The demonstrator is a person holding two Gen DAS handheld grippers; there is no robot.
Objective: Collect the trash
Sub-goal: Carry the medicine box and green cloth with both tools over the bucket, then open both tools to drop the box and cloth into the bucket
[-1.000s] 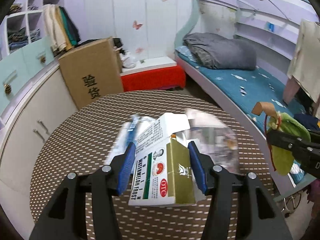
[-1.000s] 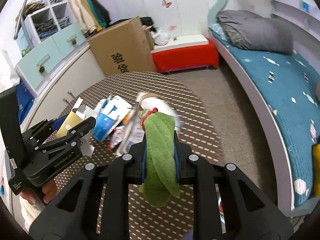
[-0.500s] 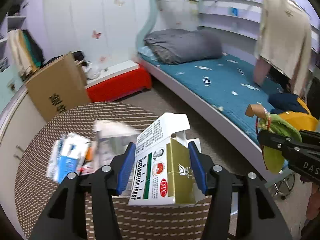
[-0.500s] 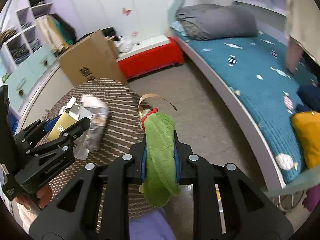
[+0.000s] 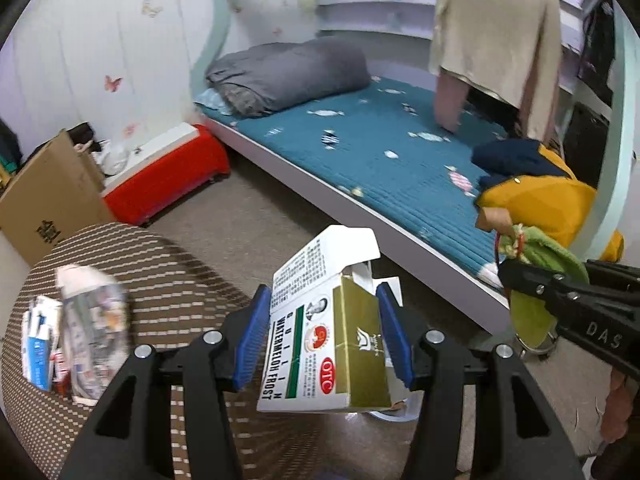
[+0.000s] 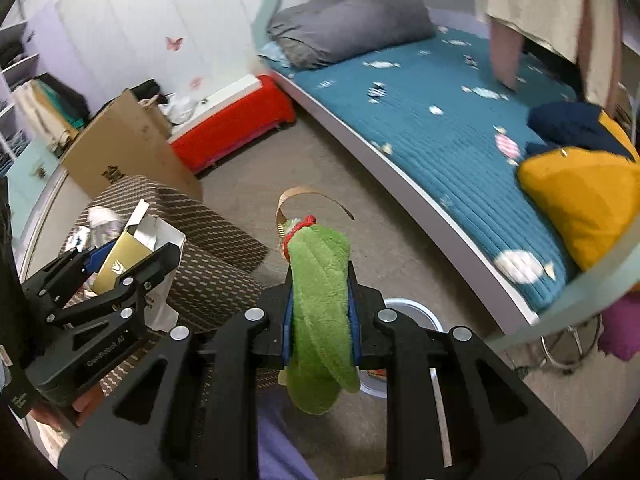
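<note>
Both loads are off the round brown woven desk (image 5: 168,280) and over the floor. Left gripper (image 5: 326,338) is clamped on the white-and-gold cardboard medicine box (image 5: 320,344); right gripper (image 6: 320,316) is clenched on the green plush strip with tan ribbon loop (image 6: 320,280). Best to centre both over the round white-rimmed bin (image 6: 420,312) underneath, only partly visible, before releasing. More wrappers (image 5: 76,340) remain on the desk. The blue bed (image 5: 380,160) edge is close on the right.
</note>
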